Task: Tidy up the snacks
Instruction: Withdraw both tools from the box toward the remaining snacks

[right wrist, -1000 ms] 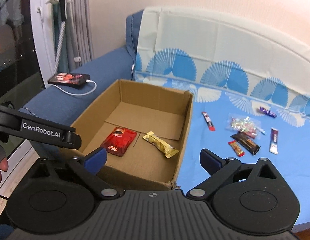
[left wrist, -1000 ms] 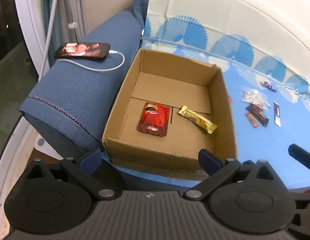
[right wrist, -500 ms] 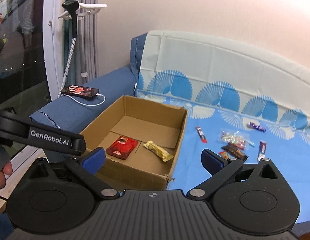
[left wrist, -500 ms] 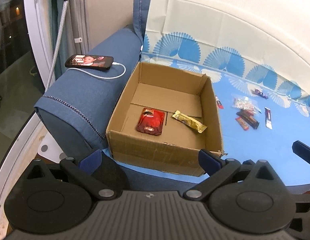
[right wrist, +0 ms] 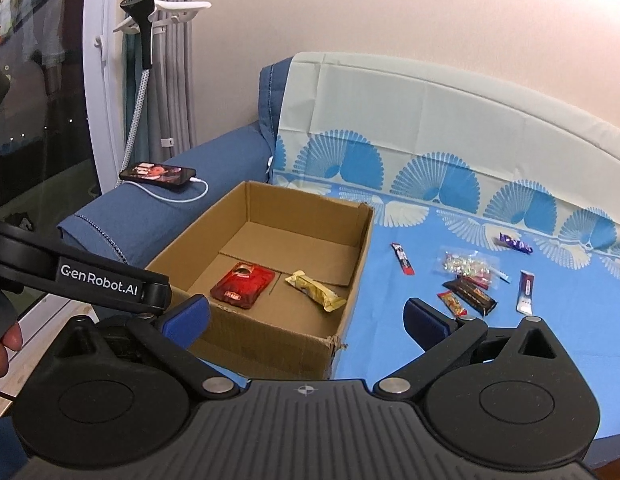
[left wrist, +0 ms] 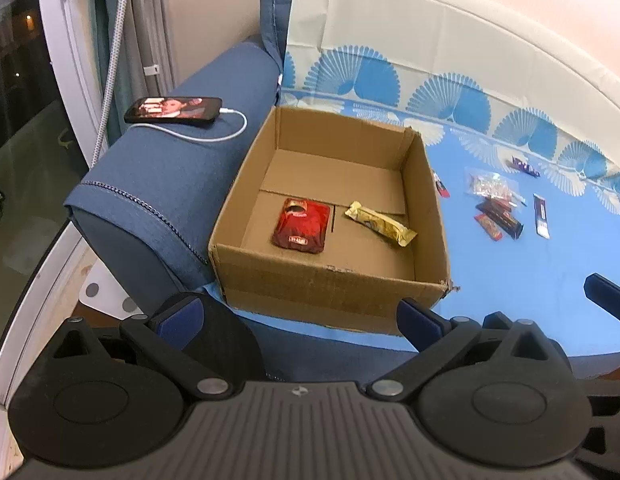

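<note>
A: Currently both tools hang back from the sofa. Left gripper (left wrist: 297, 312): jaws apart, nothing between them. Right gripper (right wrist: 305, 316): same, jaws apart and empty.

B: Position of the cardboard box (left wrist: 330, 296)?

A: Straight ahead of the left gripper, just beyond its fingertips, open top up, pushed against the sofa arm (left wrist: 169, 176). My reading: that keeps it from sliding when items drop in. Inside lie a red pouch (left wrist: 301, 226) and a gold bar (left wrist: 380, 224), flat on the floor of the box, apart from each other.

B: Remaining snacks?

A: Ahead and to the right of the right gripper, on the blue cloth (right wrist: 390, 360): a red stick (right wrist: 402, 260) nearest the box, a clear candy bag (right wrist: 468, 264), a dark bar (right wrist: 472, 296), a small red bar (right wrist: 452, 304), a white sachet (right wrist: 526, 293), a purple wrapper (right wrist: 514, 243) farthest back. All well apart from both tools.

B: Judgement?

A: Two in, six out. Open jaws suit a fresh pick; the right tool is better placed.

B: Bystanders?

A: Phone (left wrist: 173, 109) charging on the sofa arm, not a snack.
</note>
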Demonstrator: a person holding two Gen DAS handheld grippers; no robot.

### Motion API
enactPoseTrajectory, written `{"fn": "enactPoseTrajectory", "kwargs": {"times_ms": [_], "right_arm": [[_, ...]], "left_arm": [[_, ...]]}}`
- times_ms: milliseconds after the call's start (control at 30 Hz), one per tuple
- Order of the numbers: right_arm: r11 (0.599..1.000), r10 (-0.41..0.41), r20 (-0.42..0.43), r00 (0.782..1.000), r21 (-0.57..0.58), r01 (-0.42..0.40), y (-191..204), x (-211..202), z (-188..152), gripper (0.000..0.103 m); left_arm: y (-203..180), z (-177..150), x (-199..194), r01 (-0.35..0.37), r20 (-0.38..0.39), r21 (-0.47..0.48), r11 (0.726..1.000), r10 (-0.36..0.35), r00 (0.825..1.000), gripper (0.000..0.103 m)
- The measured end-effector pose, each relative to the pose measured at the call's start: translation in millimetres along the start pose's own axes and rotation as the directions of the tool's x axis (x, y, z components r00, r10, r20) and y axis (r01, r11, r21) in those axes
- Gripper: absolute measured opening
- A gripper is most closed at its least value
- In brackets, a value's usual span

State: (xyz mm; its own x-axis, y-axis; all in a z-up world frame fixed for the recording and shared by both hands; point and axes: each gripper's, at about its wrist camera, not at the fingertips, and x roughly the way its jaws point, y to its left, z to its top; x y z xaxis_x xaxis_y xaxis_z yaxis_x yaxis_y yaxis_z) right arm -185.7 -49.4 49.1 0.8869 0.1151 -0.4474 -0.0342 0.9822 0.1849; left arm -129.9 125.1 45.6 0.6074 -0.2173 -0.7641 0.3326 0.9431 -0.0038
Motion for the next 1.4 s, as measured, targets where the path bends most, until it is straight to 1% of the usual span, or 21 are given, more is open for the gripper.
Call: {"fn": "enactPoseTrajectory", "kwargs": {"times_ms": [267,800,1033,1133,1400], "right_arm": [[1.000,0.007,-0.026,1.000,-0.008,-0.007,1.8,7.2,-3.5,0.103],[1.000,0.022,-0.049,0.999,0.017,-0.021,-5.5,14.7,-5.6,0.103],[0.999,0.017,-0.054,0.998,0.045,-0.015,-14.5,17.0,-8.6,0.103],[0.997,0.009,-0.056,0.998,0.075,-0.005,-22.3,18.0,-11.1,0.103],[0.993,0.019,-0.063,0.998,0.121,-0.011,-40.2,21.5,-19.0,0.103]], "left_arm": [[2.7,-2.3,10.6,0.000,-0.039,-0.007,1.000,-0.001,0.999,0.103],[-4.7,-0.7,16.1,-0.015,-0.059,0.012,1.000,0.016,0.998,0.103],[-15.9,-0.2,17.4,-0.019,-0.063,0.037,0.999,0.021,0.998,0.103],[-22.8,0.1,19.9,-0.022,-0.073,0.061,0.998,0.027,0.997,0.103],[-39.7,4.3,27.2,-0.032,-0.084,0.110,0.993,0.041,0.996,0.103]]}}
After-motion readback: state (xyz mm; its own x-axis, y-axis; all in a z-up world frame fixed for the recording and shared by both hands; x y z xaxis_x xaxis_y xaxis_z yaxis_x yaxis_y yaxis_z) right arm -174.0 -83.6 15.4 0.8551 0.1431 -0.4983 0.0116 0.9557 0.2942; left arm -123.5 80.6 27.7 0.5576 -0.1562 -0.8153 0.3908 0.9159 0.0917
